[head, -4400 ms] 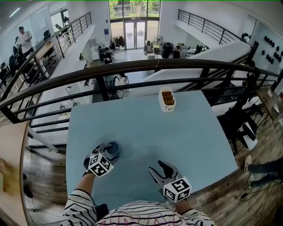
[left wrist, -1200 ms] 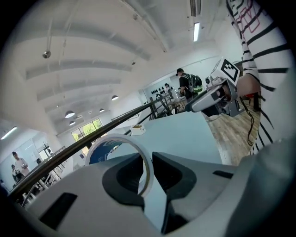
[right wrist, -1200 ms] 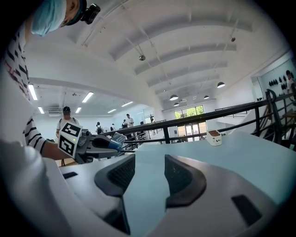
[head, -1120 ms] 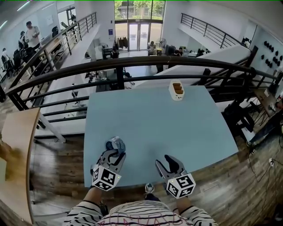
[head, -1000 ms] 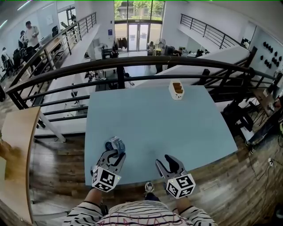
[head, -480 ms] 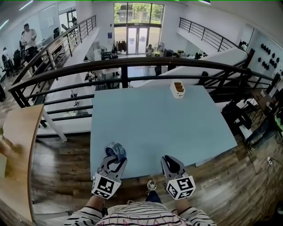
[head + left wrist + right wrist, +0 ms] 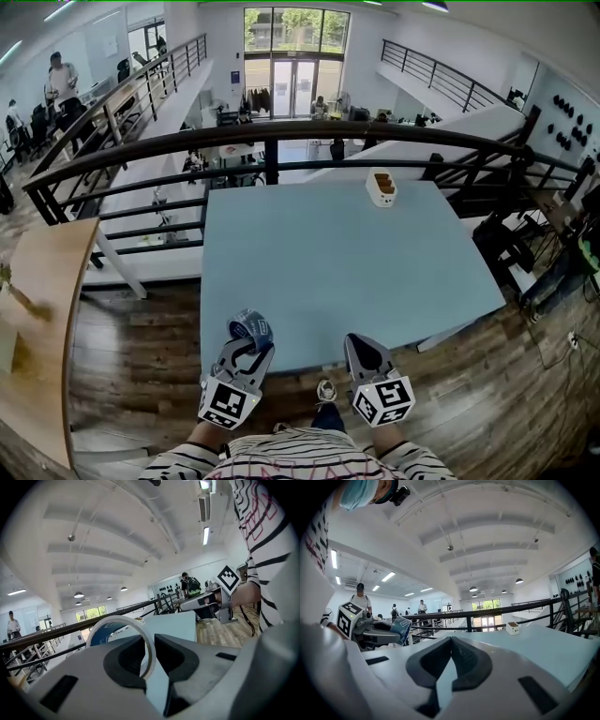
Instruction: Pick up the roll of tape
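Here, our left tool (image 7: 247, 341) is clamped on the roll of tape (image 7: 251, 327). Its jaws pinch the roll's wall, so the ring stands upright at the tool's 12 o'clock, over the 7 o'clock corner of the pale blue counter (image 7: 337, 262). At 3 o'clock from it, well apart, our right tool (image 7: 360, 343) hovers at the counter's near edge, jaws pressed together with nothing between them. A small white box (image 7: 381, 188) stands at the counter's far edge, 12 o'clock.
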Demonstrator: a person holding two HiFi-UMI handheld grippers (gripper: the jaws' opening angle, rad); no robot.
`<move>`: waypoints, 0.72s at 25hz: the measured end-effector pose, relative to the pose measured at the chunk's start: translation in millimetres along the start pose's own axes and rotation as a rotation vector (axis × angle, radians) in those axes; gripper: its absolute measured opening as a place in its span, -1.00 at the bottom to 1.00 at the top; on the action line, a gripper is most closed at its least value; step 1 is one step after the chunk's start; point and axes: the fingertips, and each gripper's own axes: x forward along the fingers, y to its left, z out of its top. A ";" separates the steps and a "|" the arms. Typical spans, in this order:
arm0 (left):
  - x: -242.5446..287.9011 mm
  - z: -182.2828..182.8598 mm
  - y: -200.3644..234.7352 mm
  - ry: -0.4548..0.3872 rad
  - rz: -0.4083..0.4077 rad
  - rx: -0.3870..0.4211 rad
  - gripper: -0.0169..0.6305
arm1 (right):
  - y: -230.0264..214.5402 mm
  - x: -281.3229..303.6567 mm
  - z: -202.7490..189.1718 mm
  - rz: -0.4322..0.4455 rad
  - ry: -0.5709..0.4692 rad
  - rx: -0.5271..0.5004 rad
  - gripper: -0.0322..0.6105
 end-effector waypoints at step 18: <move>-25.3 0.3 6.1 -0.012 0.020 0.011 -0.70 | 25.0 1.7 4.4 0.021 0.006 -0.035 -0.82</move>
